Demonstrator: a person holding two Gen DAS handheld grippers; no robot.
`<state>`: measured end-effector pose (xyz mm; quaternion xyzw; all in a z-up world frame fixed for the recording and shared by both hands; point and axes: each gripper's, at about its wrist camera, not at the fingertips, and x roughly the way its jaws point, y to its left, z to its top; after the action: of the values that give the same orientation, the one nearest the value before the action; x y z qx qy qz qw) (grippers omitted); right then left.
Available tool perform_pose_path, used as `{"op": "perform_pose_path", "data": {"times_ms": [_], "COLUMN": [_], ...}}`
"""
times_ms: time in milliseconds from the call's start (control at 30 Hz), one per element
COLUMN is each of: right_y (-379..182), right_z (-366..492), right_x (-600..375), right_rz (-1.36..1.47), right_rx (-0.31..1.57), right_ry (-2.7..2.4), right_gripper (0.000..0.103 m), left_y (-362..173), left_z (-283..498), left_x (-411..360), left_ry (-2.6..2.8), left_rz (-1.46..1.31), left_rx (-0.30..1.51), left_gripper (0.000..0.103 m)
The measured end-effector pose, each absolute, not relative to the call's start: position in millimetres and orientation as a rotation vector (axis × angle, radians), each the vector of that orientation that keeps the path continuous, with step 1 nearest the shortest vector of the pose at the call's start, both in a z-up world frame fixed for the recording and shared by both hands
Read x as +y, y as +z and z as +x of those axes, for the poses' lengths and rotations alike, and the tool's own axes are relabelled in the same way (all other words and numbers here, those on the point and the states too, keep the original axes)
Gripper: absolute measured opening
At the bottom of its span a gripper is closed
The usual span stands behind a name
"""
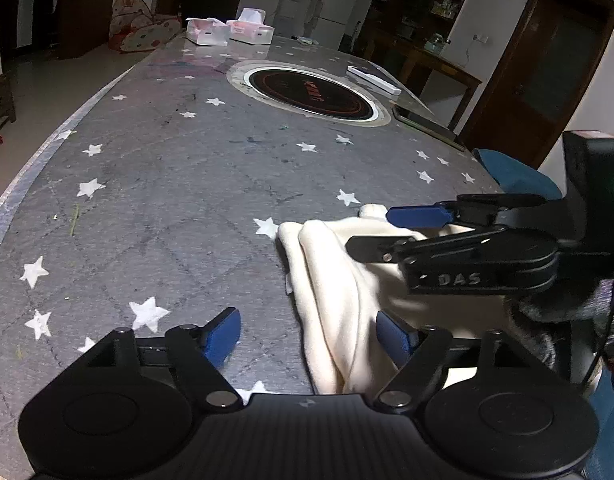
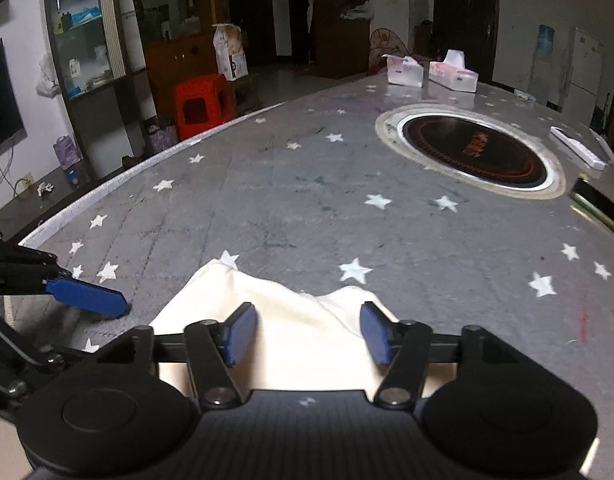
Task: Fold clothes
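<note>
A cream garment [image 1: 331, 280] lies bunched in folds on the grey star-patterned table cover [image 1: 167, 200], near the front right. My left gripper [image 1: 309, 334] is open; its right pad is by the cloth's edge, its left pad over bare cover. My right gripper [image 1: 371, 232] reaches in from the right over the garment. In the right wrist view the garment [image 2: 299, 320] lies beneath and between the wide-apart blue pads of my right gripper [image 2: 307, 332], which is open and not pressing on it. One blue finger [image 2: 87, 298] of the left gripper shows at the left.
A round black cooktop [image 1: 311, 92] is set into the table's far half. Two tissue boxes [image 1: 231, 32] stand at the far end, and a white strip [image 1: 373, 80] and a dark flat device [image 2: 599, 204] lie along the right edge. A red stool [image 2: 203, 104] stands on the floor.
</note>
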<state>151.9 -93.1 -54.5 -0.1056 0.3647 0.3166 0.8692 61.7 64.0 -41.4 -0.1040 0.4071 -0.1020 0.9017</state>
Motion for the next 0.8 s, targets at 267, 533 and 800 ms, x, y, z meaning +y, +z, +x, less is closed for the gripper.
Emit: {"op": "perform_pose_path", "data": {"times_ms": [267, 533, 800], "right_y": [-41, -53, -44], "right_z": [149, 166, 162], "right_x": [-96, -88, -86], "right_rz": [-0.205, -0.215, -0.23], "right_rx": [0.744, 0.771, 0.752], "right_ry": [0.68, 0.589, 0.62], "right_gripper": [0.072, 0.081, 0.083], "left_y": [-39, -37, -34], "left_z": [55, 46, 44], "left_x": [74, 80, 90], "left_ry": [-0.182, -0.166, -0.14], "left_rz": [-0.218, -0.226, -0.231], "left_rx": [0.831, 0.826, 0.811], "left_gripper": [0.086, 0.087, 0.09]}}
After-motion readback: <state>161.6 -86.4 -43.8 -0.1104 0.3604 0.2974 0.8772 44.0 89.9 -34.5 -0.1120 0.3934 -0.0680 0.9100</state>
